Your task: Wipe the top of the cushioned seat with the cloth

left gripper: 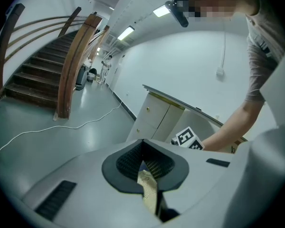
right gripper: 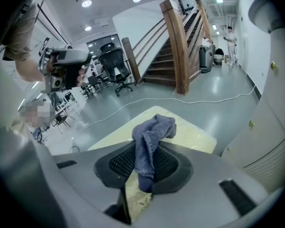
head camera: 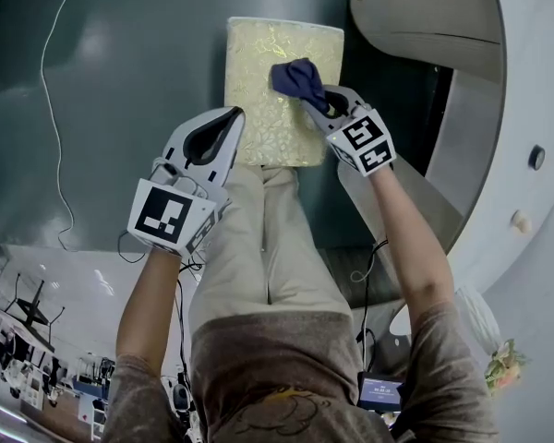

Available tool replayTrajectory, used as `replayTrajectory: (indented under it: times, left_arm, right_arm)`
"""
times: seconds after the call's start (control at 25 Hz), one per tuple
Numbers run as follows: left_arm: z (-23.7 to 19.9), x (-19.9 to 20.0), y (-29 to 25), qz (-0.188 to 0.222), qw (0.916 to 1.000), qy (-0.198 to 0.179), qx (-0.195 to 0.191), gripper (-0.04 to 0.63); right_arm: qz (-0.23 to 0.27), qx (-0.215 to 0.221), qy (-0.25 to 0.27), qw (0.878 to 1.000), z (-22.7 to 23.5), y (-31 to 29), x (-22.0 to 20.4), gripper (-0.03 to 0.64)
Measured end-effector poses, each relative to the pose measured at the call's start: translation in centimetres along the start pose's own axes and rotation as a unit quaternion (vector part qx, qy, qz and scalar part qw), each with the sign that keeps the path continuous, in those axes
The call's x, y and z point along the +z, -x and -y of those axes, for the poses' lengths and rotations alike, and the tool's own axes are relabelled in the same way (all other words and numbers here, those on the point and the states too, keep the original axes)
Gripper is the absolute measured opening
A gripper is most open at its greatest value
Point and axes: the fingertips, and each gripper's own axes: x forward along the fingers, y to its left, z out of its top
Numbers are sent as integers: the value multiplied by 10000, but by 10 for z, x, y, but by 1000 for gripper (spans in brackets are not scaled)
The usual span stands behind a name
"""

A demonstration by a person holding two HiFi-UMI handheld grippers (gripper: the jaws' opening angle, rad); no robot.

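Observation:
The cushioned seat (head camera: 275, 109) is a small square stool with a pale gold patterned top, standing on the grey floor in front of the person's legs. A dark blue cloth (head camera: 297, 77) lies bunched on the seat's far right part, and my right gripper (head camera: 325, 106) is shut on it. In the right gripper view the cloth (right gripper: 151, 136) hangs pinched between the jaws over the seat (right gripper: 192, 133). My left gripper (head camera: 218, 135) is shut and holds nothing, at the seat's left front edge. In its own view a sliver of the seat (left gripper: 148, 190) shows under the left gripper (left gripper: 143, 148).
A white curved cabinet (head camera: 503, 137) with small knobs stands close on the right of the seat. A thin white cable (head camera: 48, 100) trails over the floor at the left. The person's legs (head camera: 268, 238) reach the seat's near edge. A wooden staircase (right gripper: 180, 46) rises further off.

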Motion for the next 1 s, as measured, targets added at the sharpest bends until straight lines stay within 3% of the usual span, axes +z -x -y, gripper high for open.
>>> replayTrajectory:
  times: [0.56,1.0]
  left_arm:
    - [-25,-4,-11,-74,9998,121,104,15]
    - [-43,-3,-11,-92,9997,176,131,15]
  right_arm:
    - [165,-857,506,9949,122,-25,70,91]
    - [-395,-654,519,9957,127,-58,47,91]
